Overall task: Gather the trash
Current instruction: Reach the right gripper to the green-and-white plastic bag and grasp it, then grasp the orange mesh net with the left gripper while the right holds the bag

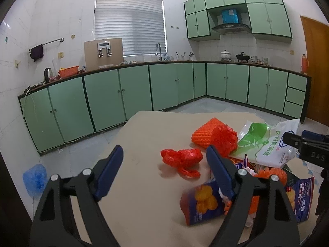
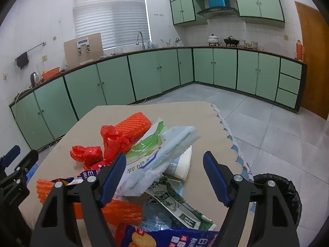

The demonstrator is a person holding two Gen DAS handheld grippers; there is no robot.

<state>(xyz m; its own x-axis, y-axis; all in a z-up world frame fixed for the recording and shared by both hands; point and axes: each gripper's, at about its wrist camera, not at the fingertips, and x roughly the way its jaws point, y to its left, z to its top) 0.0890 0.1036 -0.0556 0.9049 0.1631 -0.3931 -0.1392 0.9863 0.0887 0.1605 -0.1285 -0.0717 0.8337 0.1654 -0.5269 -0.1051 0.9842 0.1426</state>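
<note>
Kitchen w/ green cabinets, beige table (image 1: 144,135) in front w/ a trash pile on its right side.

Left gripper (image 1: 164,160): jaws spread wide, nothing pinched. Between its blue fingers (image 1: 111,170) mostly bare tabletop; crumpled red plastic bag (image 1: 182,158) lies just ahead, between the tips but apart from both pads. Blue snack box w/ orange print (image 1: 202,202) sits just beside the right finger, looks to touch its inner side, can't tell for sure.

Right gripper (image 2: 164,162): also spread, not clamped on anything. White-green plastic package (image 2: 162,154) w/ printed characters sits in the gap; its left edge is against or right at the left pad (image 2: 114,177), right pad well clear of it. Under it a green-white printed wrapper (image 2: 181,207) and orange foam net (image 2: 123,212).

Rest of trash: orange foam fruit net (image 2: 133,126) at far end of pile, 2nd red bag (image 2: 115,140) touching it, blue chip bag (image 2: 164,239) nearest the camera. Black-lined bin (image 2: 287,197) on floor at table's right edge.
</note>
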